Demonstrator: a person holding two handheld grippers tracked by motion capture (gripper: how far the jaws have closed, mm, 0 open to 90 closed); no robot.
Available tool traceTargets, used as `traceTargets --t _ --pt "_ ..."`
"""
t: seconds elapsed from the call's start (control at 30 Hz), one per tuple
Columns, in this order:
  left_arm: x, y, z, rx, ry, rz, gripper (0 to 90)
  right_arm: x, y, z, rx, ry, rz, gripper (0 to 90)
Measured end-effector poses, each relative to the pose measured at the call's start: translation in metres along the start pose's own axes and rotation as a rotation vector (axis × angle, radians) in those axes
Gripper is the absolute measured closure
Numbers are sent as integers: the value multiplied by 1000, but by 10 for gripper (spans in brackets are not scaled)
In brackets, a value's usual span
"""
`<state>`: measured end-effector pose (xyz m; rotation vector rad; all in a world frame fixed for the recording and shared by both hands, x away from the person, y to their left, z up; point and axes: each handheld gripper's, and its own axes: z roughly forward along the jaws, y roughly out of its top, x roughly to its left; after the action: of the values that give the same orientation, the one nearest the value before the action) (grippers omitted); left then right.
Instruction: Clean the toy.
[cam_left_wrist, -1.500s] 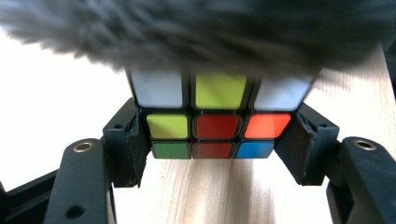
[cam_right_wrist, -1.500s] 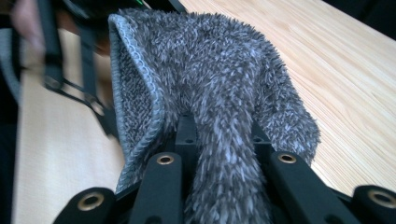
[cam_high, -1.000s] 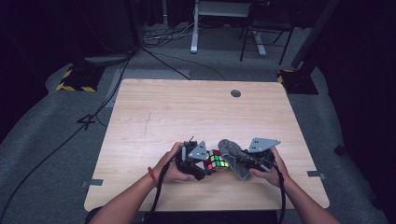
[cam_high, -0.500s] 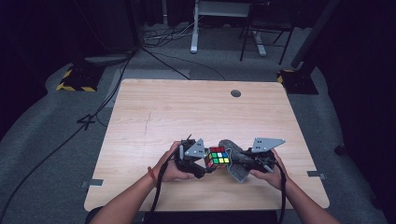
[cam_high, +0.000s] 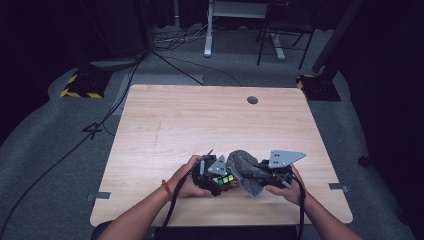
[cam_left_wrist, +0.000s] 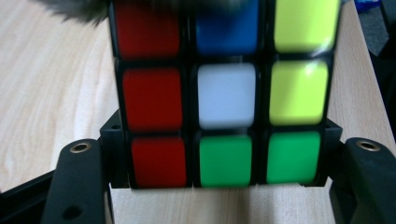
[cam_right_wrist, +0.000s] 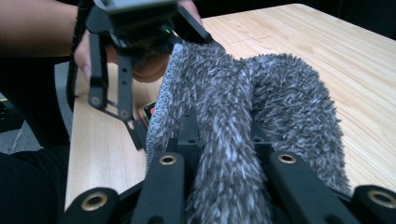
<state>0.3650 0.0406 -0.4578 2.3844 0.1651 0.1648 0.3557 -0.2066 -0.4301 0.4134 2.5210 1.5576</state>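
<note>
the puzzle cube sits near the front edge of the wooden table, between the two hands. it is a plastic cube with a black frame and smooth, glossy square stickers; in the left gripper view its near face shows a red column, a blue, white and green column, and a column with two yellow-green squares over a green one. the left gripper pinches this cube: its two black matte jaws press against the lower corners of the cube from both sides, and the cube stands upright on the pale wood with fine grain. the jaws have just been opening a very small bit, but the cube is between them and the pads touch it. just to the right of the cube, the right gripper holds a grey cloth. the cloth is thick and shaggy, with short fuzzy fibres and a knitted hem along one edge; in the right gripper view it is folded in a soft hump between the jaws, which are pressed on it. the top of the cloth touches the upper edge of the cube.
</note>
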Motion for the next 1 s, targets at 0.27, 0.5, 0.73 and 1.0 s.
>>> traceTargets --t 0.27,0.5,0.73,1.0 --pt "1 -2 1 9 2 4 331 6 3 7 27 -5 -34 755" --pt "0 -1 -7 -37 15 12 334 -5 -5 2 67 -47 4 757" --pt "-1 0 -14 -77 6 25 335 -15 -12 1 122 -95 38 759" --pt "0 0 -8 -54 2 21 335 -14 -5 -9 43 -108 50 759"
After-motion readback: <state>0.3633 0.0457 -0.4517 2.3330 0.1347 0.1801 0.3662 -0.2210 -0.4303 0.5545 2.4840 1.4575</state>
